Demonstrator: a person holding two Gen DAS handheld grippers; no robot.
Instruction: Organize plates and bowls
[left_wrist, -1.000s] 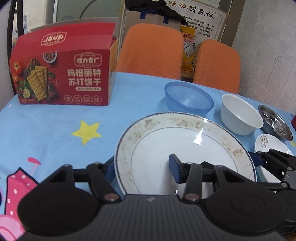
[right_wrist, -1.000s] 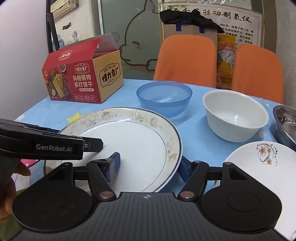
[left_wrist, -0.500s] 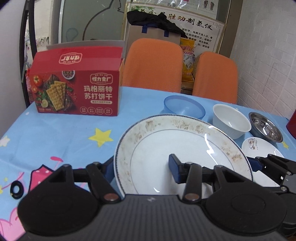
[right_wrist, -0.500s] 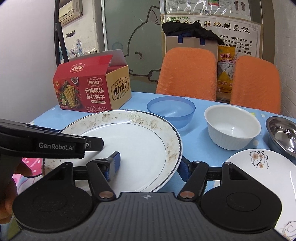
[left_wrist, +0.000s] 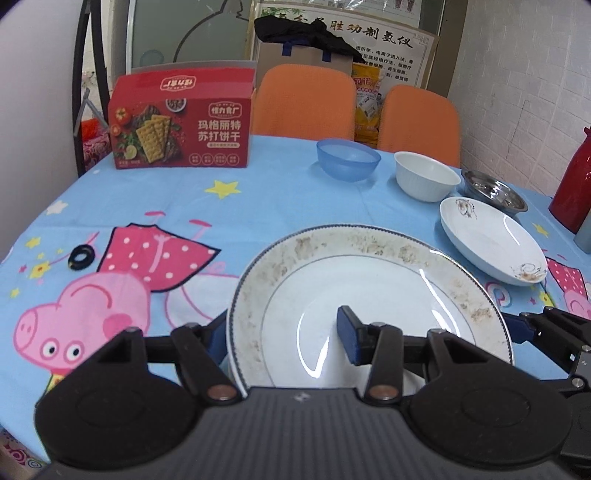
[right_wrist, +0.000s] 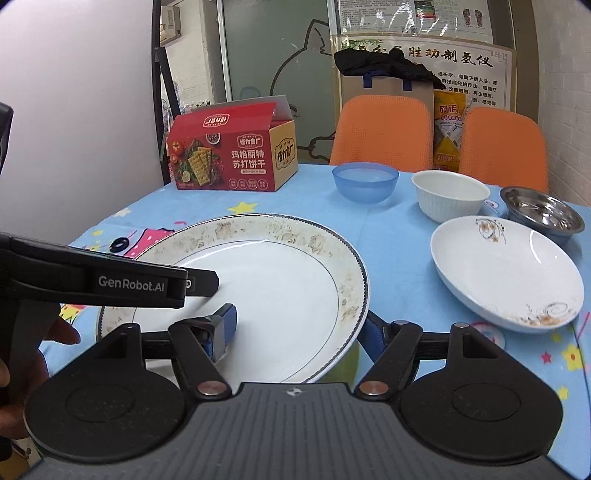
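Above the tablecloth (left_wrist: 280, 199), large plate (left_wrist: 369, 295) – brown-speckled rim, both grippers' fingers (left_wrist: 347, 334) clamping it.

white plate (left_wrist: 369, 295) with brown-speckled rim, blue cartoon-pig tablecloth (left_wrist: 258, 192)

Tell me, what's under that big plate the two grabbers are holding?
Around the big plate only the cartoon tablecloth shows. One pad of the left gripper and one of the right gripper reach beneath its rim. Whatever lies directly below is covered.
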